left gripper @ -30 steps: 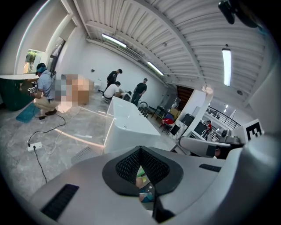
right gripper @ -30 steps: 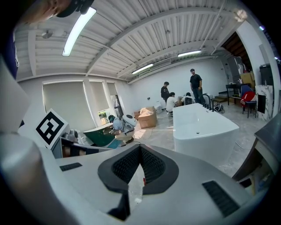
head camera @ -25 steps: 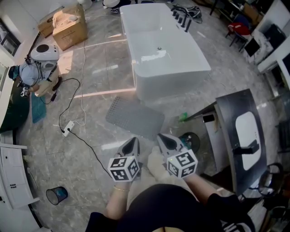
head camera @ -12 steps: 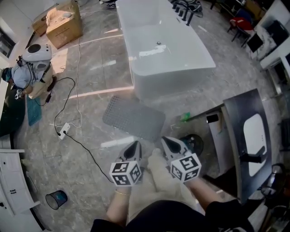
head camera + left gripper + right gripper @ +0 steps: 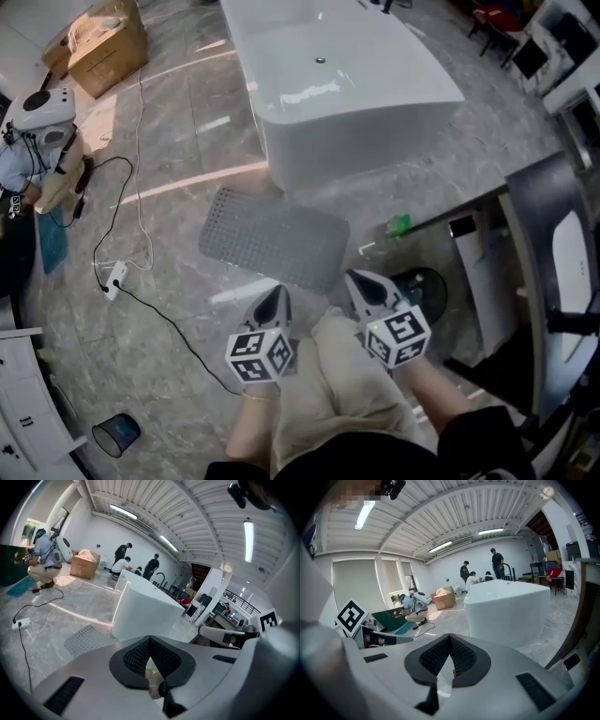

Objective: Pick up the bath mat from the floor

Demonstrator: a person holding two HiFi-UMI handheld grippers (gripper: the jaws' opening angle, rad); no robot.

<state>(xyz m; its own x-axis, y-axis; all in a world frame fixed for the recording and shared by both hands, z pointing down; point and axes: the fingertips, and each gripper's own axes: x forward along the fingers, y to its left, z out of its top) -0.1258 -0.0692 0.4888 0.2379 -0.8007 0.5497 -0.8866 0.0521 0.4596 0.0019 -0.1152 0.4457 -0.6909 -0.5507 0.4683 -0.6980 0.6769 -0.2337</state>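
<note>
Bath mat (image 5: 272,237): one; hand-held grippers (image 5: 276,294) (image 5: 356,281): two

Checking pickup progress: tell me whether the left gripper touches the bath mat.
Apart. The left gripper view shows the bath mat flat on the floor, well ahead of the left gripper, whose jaws are shut.

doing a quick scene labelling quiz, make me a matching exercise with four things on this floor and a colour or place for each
Things:
1. bath mat
2. bathtub
3. cardboard box
4. wastebasket

Descriptions:
A. brown, top left of the head view
B. small and round, bottom left of the head view
C. grey, lying flat on the floor in front of the tub
D. white and glossy, top centre of the head view

Pairs: 1-C, 2-D, 3-A, 4-B
</note>
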